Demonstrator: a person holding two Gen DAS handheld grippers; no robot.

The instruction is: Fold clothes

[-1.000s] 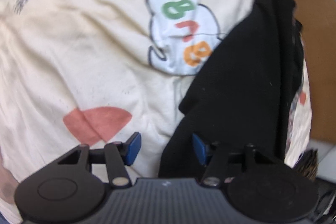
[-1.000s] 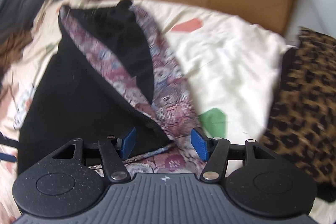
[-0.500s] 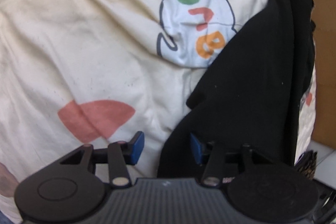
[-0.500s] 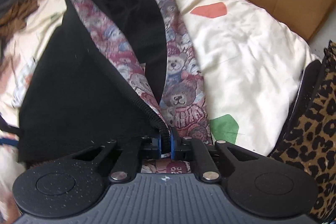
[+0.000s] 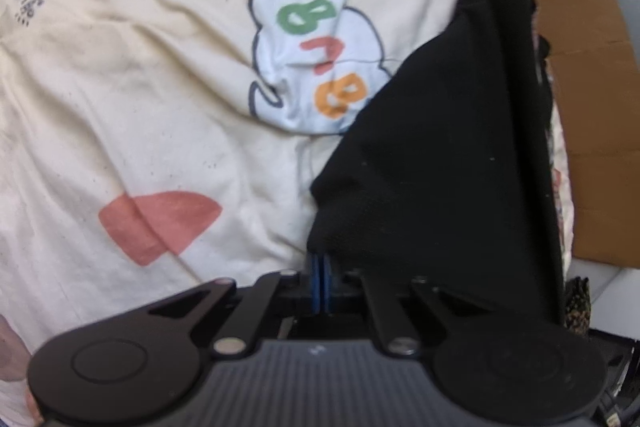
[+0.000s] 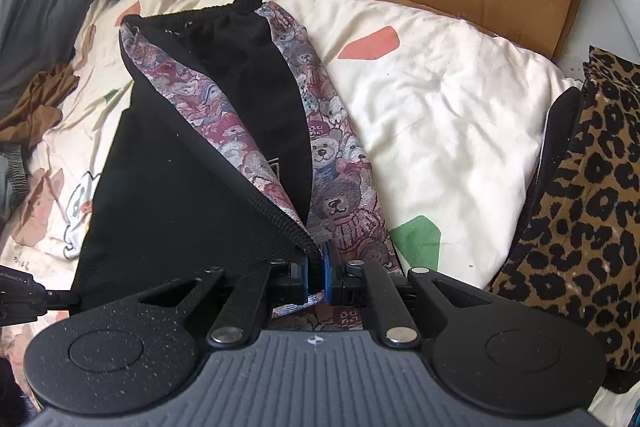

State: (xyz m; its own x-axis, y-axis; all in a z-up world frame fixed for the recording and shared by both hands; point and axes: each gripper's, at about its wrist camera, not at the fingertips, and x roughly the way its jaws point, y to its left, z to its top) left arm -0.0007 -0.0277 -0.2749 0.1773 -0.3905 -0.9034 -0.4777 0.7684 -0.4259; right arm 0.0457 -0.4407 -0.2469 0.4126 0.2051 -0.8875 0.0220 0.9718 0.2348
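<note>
The black garment (image 6: 188, 195), with its teddy-bear print lining (image 6: 340, 187) exposed, is spread ahead of the right gripper (image 6: 315, 267), whose blue pads are clamped on the ribbed hem. Another corner of the garment is pinched by the left gripper (image 5: 320, 279), with the cloth stretched forward and to its right over the cream printed bedsheet (image 5: 160, 107).

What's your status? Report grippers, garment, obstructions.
Left gripper shut on black garment corner. Right gripper shut on its zipper edge. Garment spread on bedsheet. Nothing in the way.
</note>
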